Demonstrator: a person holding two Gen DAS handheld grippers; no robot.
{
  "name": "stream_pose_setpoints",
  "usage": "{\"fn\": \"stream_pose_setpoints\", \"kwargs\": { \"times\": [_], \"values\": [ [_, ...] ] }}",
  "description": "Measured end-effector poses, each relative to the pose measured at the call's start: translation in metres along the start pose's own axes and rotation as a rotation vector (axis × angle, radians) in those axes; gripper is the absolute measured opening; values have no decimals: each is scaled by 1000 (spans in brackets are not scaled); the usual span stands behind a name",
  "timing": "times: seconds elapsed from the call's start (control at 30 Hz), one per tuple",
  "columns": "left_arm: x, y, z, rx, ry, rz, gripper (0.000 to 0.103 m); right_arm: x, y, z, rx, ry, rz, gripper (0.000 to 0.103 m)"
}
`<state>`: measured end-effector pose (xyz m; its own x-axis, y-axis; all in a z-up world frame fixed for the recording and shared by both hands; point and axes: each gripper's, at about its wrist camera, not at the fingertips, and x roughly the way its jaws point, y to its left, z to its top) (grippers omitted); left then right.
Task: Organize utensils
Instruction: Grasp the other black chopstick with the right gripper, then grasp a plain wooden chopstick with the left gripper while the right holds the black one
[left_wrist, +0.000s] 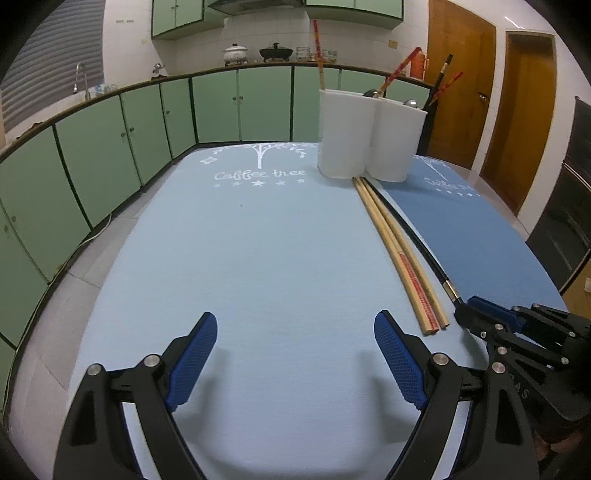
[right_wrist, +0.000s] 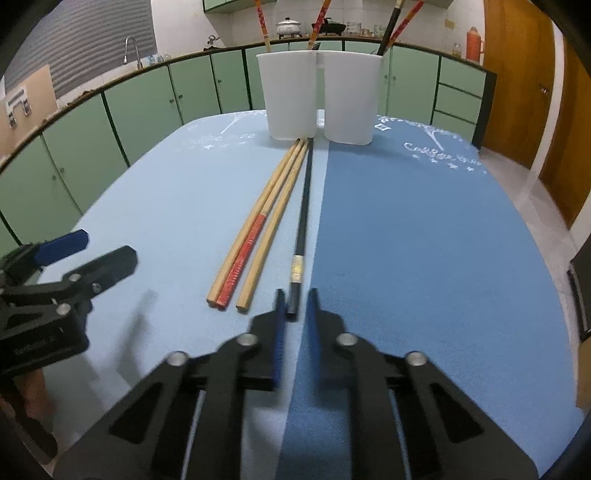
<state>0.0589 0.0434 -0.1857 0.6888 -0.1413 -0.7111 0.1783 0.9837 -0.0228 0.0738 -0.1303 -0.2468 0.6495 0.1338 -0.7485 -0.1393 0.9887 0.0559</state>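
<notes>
Right claw (right_wrist: 295, 301) has its blue pads pinched narrow around the near end of the black chopstick (right_wrist: 303, 206). The tip sits between the fingers, so it looks gripped, though motion blur hides the exact contact. The stick lies on the seam between the light blue mat (right_wrist: 155, 206) and dark blue mat (right_wrist: 424, 229), running straight ahead of the claw to the foot of two white cups (right_wrist: 317, 96).

Just left of the claw lie three wooden chopsticks (right_wrist: 258, 221), the middle one with a red end. They are lined up parallel with their tips toward the cups, probably staged for one-by-one pickup. The cups already hold several upright chopsticks and what look like spoons, so they are likely the drop spot.

Left claw (left_wrist: 295, 354) hangs wide open over bare mat with nothing between its fingers, likely waiting.

Both mats read "Coffee tree" in white.
</notes>
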Motion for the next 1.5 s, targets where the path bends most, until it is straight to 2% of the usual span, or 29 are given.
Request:
{"fn": "stream_pose_setpoints", "kwargs": {
  "times": [0.1,0.6,0.8,1.07,1.27,1.33,1.4,1.5],
  "values": [
    [2,-5,1,8,9,-6,85,-3,-7,-1,10,0,16,6],
    [15,-45,-2,29,54,-71,84,-17,-52,-11,94,-23,-37,6],
    [26,-51,-1,33,83,-56,83,-16,-54,-11,103,-24,-27,6],
    [26,-39,-3,-6,93,-26,83,-15,-54,-11,101,-24,-27,6],
    [27,-43,-2,-8,93,-37,83,-14,-54,-10,98,-19,-16,6],
    [28,-46,-2,-2,94,-38,80,-13,-53,-10,97,-17,-14,8],
    [29,-49,-1,2,93,-36,71,-13,-53,-9,94,-17,-15,9],
    [28,-51,-1,3,87,-37,65,-11,-52,-7,90,-17,-16,9]
  ]
}}
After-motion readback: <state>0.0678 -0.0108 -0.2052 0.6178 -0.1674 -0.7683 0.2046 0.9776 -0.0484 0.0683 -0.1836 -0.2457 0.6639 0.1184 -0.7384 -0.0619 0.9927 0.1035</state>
